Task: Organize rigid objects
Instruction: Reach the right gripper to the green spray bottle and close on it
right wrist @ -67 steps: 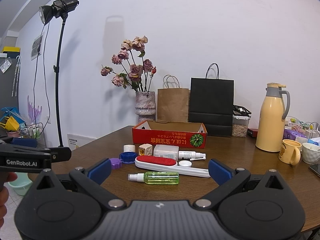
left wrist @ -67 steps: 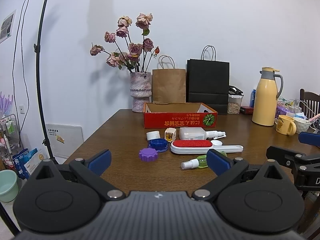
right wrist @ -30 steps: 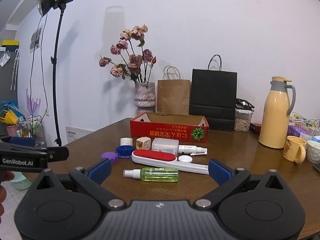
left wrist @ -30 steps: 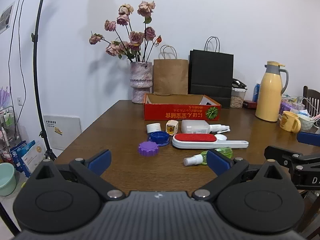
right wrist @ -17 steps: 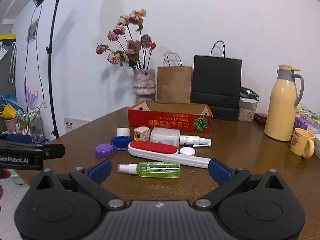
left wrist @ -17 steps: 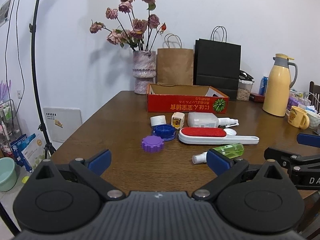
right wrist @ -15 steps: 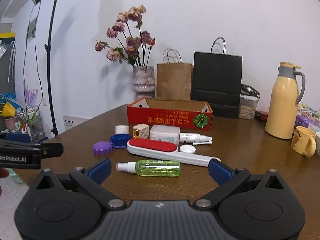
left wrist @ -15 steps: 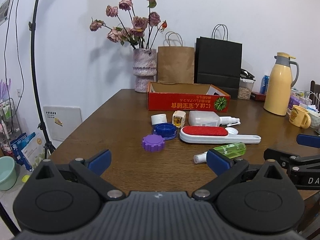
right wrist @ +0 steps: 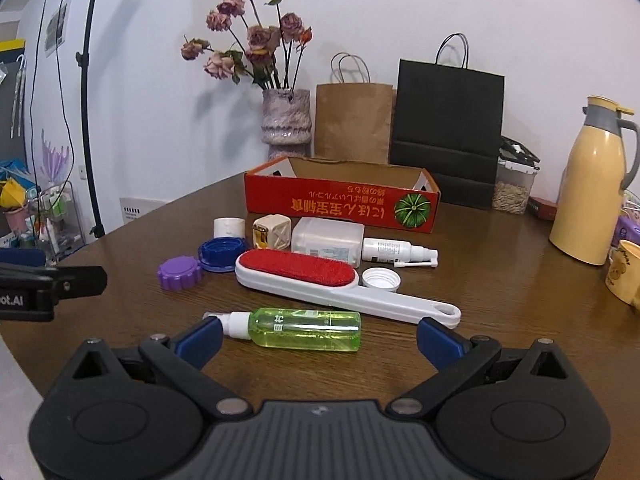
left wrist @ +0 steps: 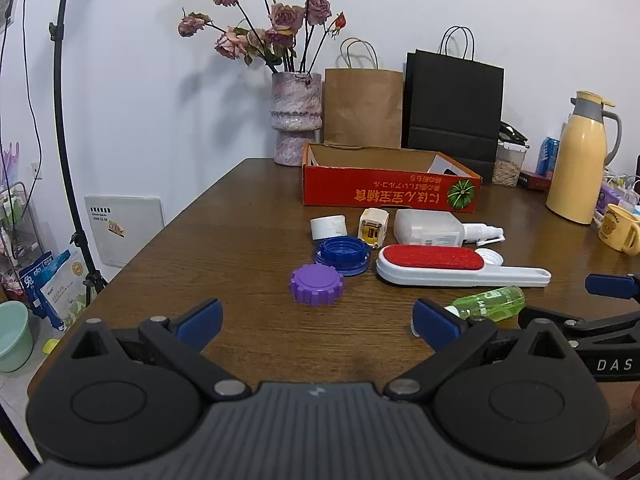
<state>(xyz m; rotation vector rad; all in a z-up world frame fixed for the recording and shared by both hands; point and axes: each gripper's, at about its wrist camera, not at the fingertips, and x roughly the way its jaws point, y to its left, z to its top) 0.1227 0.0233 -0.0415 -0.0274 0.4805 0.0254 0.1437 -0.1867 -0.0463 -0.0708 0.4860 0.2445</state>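
Note:
Small items lie on a brown table in front of a red cardboard box (left wrist: 390, 196) (right wrist: 340, 202): a purple cap (left wrist: 317, 284) (right wrist: 179, 273), a blue lid (left wrist: 342, 254) (right wrist: 222, 254), a red-and-white lint brush (left wrist: 448, 266) (right wrist: 340, 284), a green spray bottle (right wrist: 296, 328) (left wrist: 490, 302), a clear flat bottle (right wrist: 328, 240), a white spray bottle (right wrist: 396, 252), a beige cube (right wrist: 272, 232) and white caps. My left gripper (left wrist: 316, 320) is open, just short of the purple cap. My right gripper (right wrist: 320, 340) is open, its jaws either side of the green bottle.
A vase of dried roses (left wrist: 296, 120), a brown paper bag (left wrist: 362, 108) and a black bag (left wrist: 454, 108) stand behind the box. A yellow thermos (left wrist: 578, 160) and a yellow mug (left wrist: 620, 232) are at the right. A light stand (left wrist: 66, 120) rises left of the table.
Both grippers have moved forward and lower toward the items. The green bottle now lies between the right gripper's jaws. Nothing on the table has moved.

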